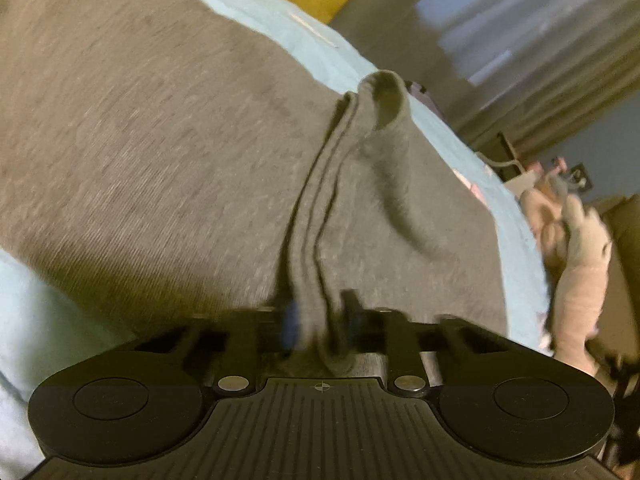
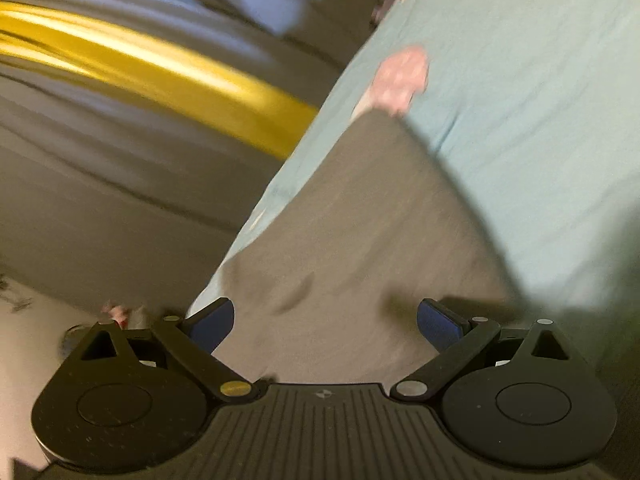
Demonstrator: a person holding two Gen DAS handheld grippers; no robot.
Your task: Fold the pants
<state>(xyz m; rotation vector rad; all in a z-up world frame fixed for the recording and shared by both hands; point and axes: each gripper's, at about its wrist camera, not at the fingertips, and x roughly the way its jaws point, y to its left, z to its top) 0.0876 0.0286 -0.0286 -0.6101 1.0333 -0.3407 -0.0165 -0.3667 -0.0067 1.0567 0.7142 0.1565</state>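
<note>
The grey pants lie spread on a light blue sheet. My left gripper is shut on a layered hem edge of the pants, which runs up from the jaws to a small open fold. In the right wrist view the pants stretch away from my right gripper, which is open just above the cloth, its blue pads wide apart and holding nothing. The view is blurred.
The light blue sheet covers the bed. A yellow band and grey curtains lie beyond the bed edge. Pink soft items sit at the right of the bed. A pink patch lies past the pants.
</note>
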